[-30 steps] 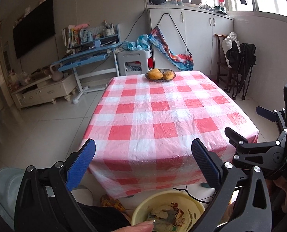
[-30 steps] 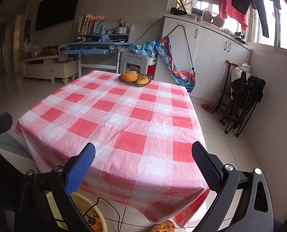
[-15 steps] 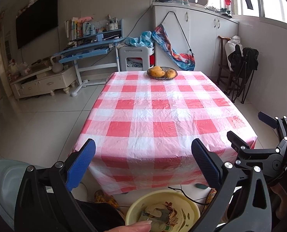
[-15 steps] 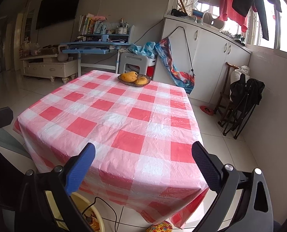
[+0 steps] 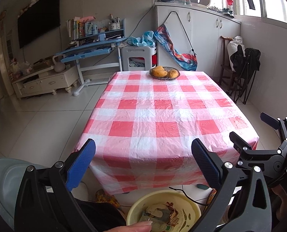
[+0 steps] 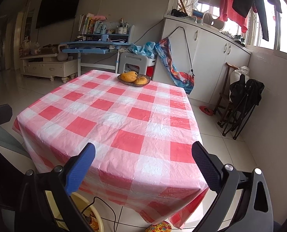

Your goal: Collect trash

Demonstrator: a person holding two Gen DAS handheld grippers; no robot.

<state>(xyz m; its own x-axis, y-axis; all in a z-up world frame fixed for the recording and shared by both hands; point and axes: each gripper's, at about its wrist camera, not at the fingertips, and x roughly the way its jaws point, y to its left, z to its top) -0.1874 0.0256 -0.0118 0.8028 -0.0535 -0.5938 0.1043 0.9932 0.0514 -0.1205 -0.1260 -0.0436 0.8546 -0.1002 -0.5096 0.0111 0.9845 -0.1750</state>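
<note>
Surface (image 5: 162, 116) under a red-and-white checked plastic cloth fills both views, bare but for a woven basket of yellow mangoes (image 5: 164, 73) at its far end. Below its near edge, a pale yellow plastic basin (image 5: 161, 208) holds crumpled trash (image 5: 162, 215). Left gripper (image 5: 143, 161) and right gripper (image 6: 143, 162) hang wide apart, empty.

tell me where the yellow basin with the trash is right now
The yellow basin sits on the floor under the near edge of the checked table, bottom centre in the left wrist view.
</note>
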